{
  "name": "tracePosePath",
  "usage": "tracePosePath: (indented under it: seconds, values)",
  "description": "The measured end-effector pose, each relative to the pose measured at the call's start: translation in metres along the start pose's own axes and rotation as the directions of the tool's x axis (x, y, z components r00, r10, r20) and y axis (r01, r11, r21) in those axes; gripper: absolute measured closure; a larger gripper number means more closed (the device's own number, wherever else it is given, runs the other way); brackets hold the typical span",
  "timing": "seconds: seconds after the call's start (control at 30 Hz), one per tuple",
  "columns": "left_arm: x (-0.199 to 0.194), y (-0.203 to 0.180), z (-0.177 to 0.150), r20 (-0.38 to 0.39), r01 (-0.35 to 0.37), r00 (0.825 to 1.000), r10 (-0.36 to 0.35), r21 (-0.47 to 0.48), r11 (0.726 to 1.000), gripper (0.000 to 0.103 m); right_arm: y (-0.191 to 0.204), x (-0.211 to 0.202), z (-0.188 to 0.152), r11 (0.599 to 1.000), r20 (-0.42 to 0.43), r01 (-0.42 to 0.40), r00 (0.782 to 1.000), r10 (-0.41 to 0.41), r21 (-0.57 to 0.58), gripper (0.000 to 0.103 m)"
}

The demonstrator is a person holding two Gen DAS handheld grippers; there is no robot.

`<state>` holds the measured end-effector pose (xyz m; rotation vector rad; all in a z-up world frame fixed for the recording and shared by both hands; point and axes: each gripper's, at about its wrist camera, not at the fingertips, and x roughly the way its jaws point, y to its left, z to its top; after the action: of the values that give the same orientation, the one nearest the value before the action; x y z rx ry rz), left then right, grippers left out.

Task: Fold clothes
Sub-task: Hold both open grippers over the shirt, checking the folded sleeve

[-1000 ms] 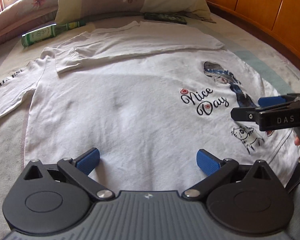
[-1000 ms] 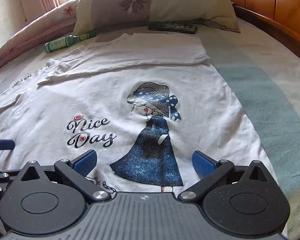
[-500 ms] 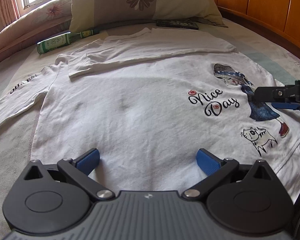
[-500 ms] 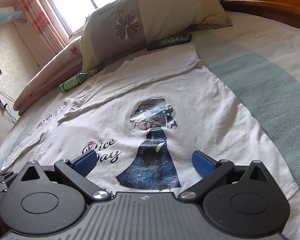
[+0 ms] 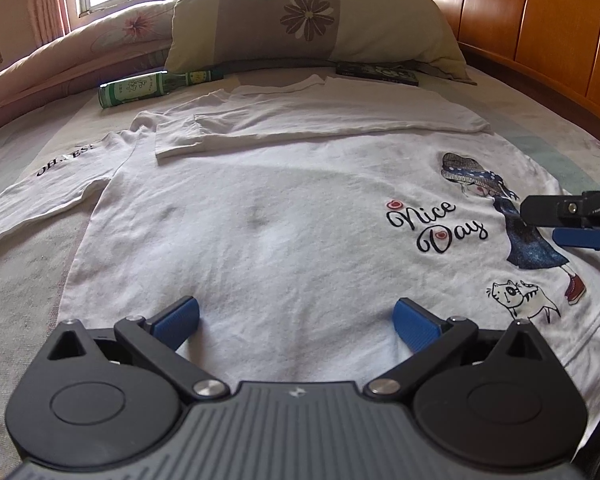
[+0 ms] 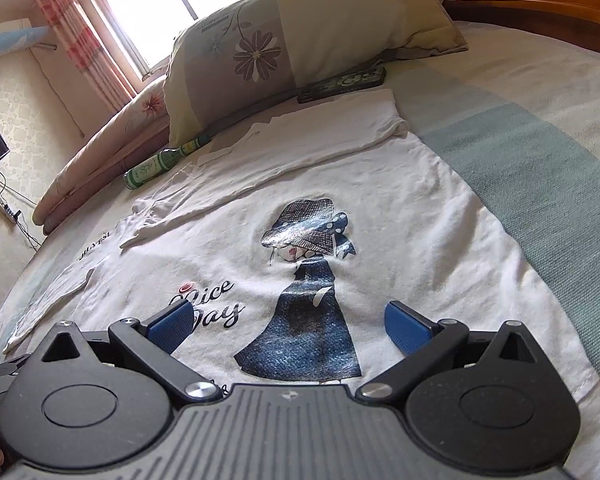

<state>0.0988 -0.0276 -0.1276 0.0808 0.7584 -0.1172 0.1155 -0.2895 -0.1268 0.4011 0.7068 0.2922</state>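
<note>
A white long-sleeved shirt [image 5: 268,216] [image 6: 400,216] with a "Nice Day" girl print lies flat on the bed. Its far sleeve [image 5: 300,128] is folded across the body; the other sleeve [image 5: 48,192] stretches out to the left. My left gripper [image 5: 296,320] hovers open over the shirt's near edge, nothing between its blue pads. My right gripper [image 6: 288,324] is open just above the printed girl, empty too. In the left wrist view, the right gripper's fingers [image 5: 572,236] show at the right edge above the print.
A floral pillow [image 5: 308,20] [image 6: 300,40] leans at the head of the bed. A green bottle [image 5: 140,88] [image 6: 156,164] and a dark flat box [image 5: 376,72] [image 6: 340,82] lie beyond the shirt. A wooden headboard [image 5: 540,32] runs along the right. A rolled quilt [image 6: 100,152] lies at the left.
Both grippers tilted upward, showing more pillow and window. The right gripper rolled and drew lower toward the shirt's near edge. Both stayed open; the shirt has not moved.
</note>
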Motion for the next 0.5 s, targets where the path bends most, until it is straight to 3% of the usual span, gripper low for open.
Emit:
tracePosePath:
  seconds: [0.13, 0.27, 0.4, 0.5]
  values:
    - [0.000, -0.001, 0.007, -0.045, -0.003, 0.999, 0.004, 0.009, 1.000, 0.001, 0.010, -0.002, -0.002, 0.998, 0.013, 0.043, 0.999, -0.043, -0.043, 0.000]
    - [-0.005, -0.002, 0.012, -0.076, 0.018, 0.997, -0.016, 0.019, 1.000, 0.001, 0.032, -0.014, -0.008, 0.976, 0.102, 0.081, 0.993, -0.062, -0.204, 0.000]
    - [-0.011, 0.001, -0.004, -0.058, -0.001, 0.998, 0.000, -0.002, 1.000, 0.001, 0.031, -0.001, -0.012, 0.976, 0.006, 0.080, 0.997, -0.080, -0.203, 0.000]
    - [-0.022, 0.005, -0.016, -0.023, -0.005, 1.000, 0.004, -0.040, 0.999, 0.001, 0.027, -0.002, -0.014, 0.976, 0.000, 0.079, 0.997, -0.081, -0.201, 0.000]
